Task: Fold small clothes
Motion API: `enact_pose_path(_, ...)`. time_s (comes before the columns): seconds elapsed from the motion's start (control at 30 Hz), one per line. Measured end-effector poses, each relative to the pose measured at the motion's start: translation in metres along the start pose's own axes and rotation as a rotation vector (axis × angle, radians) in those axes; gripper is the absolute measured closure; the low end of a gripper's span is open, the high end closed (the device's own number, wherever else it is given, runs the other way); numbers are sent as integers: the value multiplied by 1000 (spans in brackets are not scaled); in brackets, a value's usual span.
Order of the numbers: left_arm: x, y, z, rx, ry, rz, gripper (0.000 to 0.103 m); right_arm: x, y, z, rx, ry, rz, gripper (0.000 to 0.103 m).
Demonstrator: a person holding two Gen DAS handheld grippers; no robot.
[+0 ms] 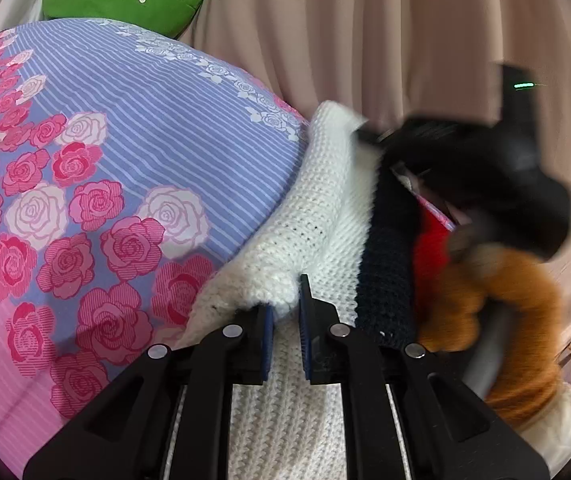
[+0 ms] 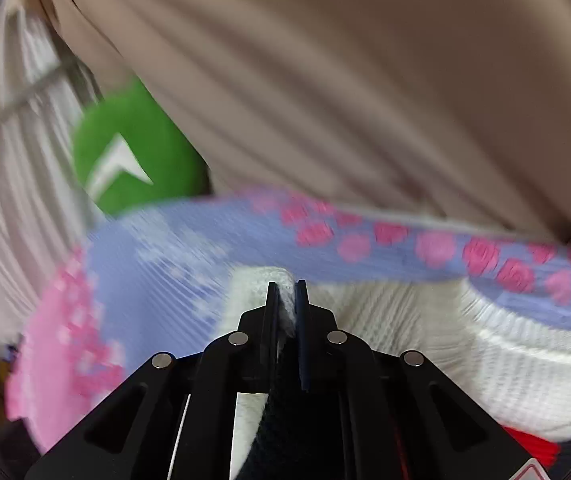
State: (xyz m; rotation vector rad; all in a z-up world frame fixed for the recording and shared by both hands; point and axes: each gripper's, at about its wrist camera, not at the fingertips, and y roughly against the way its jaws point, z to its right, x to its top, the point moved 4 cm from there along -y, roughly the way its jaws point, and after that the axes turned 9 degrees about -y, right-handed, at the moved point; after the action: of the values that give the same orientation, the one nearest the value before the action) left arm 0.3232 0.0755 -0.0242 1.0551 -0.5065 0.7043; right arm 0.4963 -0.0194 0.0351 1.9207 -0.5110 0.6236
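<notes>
Both edges of the white knit sweater [image 1: 309, 216] pinched: left gripper [image 1: 285, 312] clamped on a fold of knit right at its fingertips, right gripper [image 2: 285, 300] clenched on white knit at its tips, ahead of the left one. Spread over the floral bedsheet [image 1: 105, 140] beneath both grippers. Held at two points, probably to carry one edge across evenly for a fold.

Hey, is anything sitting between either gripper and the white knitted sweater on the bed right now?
Nothing visible does. The left gripper is pinched on a fold of the white knitted sweater, and the right gripper is clamped on its edge. The floral bedsheet lies beside and beneath the sweater, not between.
</notes>
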Motion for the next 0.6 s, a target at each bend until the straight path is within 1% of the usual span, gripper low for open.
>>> enact_pose_path(0.03, 0, -1, 1, 3, -2, -1, 92, -1, -6, 2, -11, -3, -12, 95)
enact_pose_path(0.07, -1, -2, -1, 3, -2, -2, 92, 2, -1, 0, -10, -5, 4, 94)
enact_pose_path(0.13, 0, -4, -1, 1, -3, 0, 92, 4, 11, -2, 0, -9, 26, 87)
enact_pose_path(0.17, 1, -5, -2, -2, -2, -1, 92, 3, 23, -1, 6, -14, 51, 85)
enact_pose_path(0.23, 1, -5, -5, -13, 7, -2, 92, -6, 56, 7, 65, -39, 105, 85)
enact_pose_path(0.27, 2, -5, -7, -21, 15, -2, 92, -13, 80, 17, 90, -52, 140, 77)
enact_pose_path(0.3, 2, -5, -8, -27, 21, -2, 92, -23, 103, 29, 94, -65, 178, 60)
enact_pose_path(0.33, 3, -5, -9, -31, 25, -2, 92, -37, 131, 49, 70, -82, 230, 51)
enact_pose_path(0.37, 3, -5, -10, -33, 28, -1, 92, -50, 151, 68, 24, -99, 270, 37)
enact_pose_path(0.4, 2, -5, -11, -34, 29, -1, 92, -63, 170, 88, -37, -117, 303, 36)
enact_pose_path(0.43, 2, -5, -12, -33, 30, 0, 92, -82, 192, 116, -123, -140, 331, 36)
enact_pose_path(0.5, 2, -4, -14, -32, 33, 2, 92, -112, 221, 161, -244, -206, 351, 36)
enact_pose_path(0.53, 3, -4, -14, -32, 35, 3, 92, -127, 233, 183, -274, -260, 351, 35)
enact_pose_path(0.57, 3, -4, -15, -31, 36, 5, 92, -143, 244, 207, -276, -331, 344, 34)
enact_pose_path(0.6, 3, -1, -14, -32, 37, 8, 92, -154, 251, 223, -262, -384, 345, 34)
